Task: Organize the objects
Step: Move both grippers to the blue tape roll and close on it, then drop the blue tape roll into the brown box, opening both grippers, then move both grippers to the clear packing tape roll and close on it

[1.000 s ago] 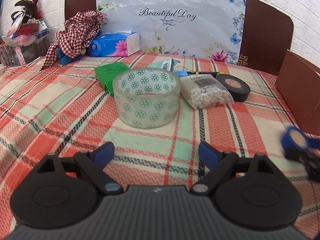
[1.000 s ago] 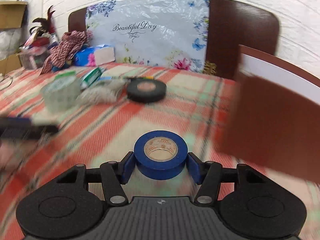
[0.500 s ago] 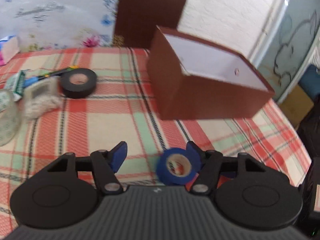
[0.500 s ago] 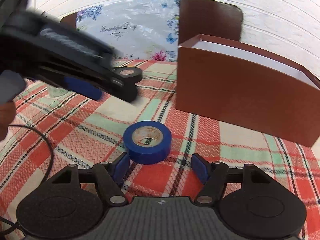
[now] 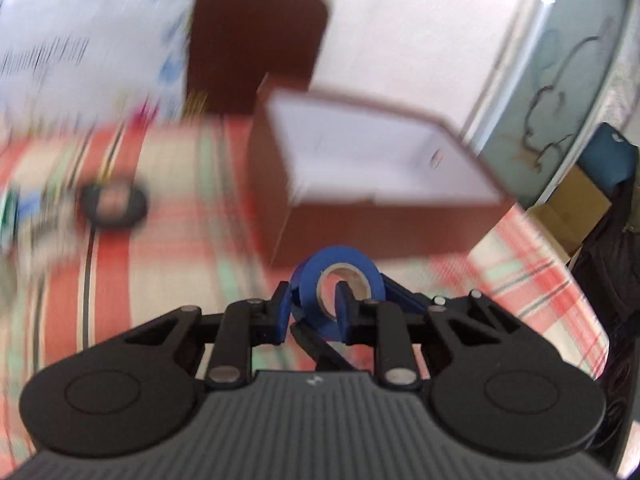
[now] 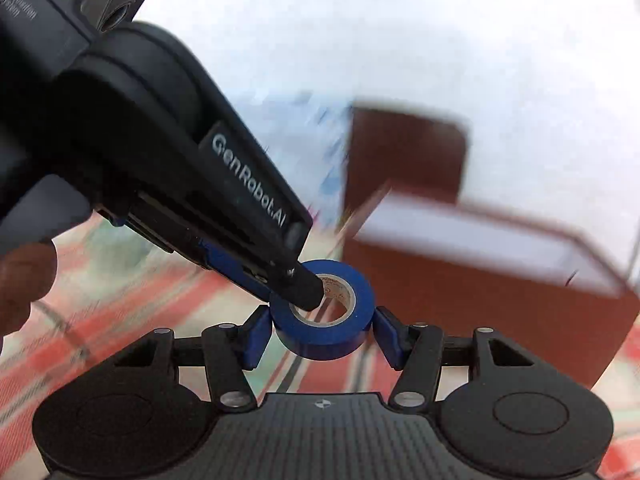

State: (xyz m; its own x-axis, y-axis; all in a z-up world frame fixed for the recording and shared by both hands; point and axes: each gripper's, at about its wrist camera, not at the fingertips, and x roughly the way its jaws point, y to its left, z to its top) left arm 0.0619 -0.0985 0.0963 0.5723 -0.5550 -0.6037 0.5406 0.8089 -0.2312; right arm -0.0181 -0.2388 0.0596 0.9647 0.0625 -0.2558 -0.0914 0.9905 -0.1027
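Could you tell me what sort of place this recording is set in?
Probably a home room set up for recording: a plaid tablecloth covers the surface, an open brown box sits on it, and a white wall with a dark wooden panel stands behind.

I see a royal-blue tape roll [image 6: 324,320] with a pale tan core at the centre of the right wrist frame, flanked by my right gripper [image 6: 322,334] with its blue finger pads on a black body. My left gripper [image 5: 312,312] is black too, with white lettering visible where it enters from the upper left of the right wrist view. The box [image 5: 384,216] right of centre is reddish brown outside and white inside. The tablecloth [image 5: 172,240] shows a plaid of red, cream and mint green with dark lines. A black tape roll [image 5: 113,204] sits blurred at the left. The wall [image 6: 400,32] above looks white.
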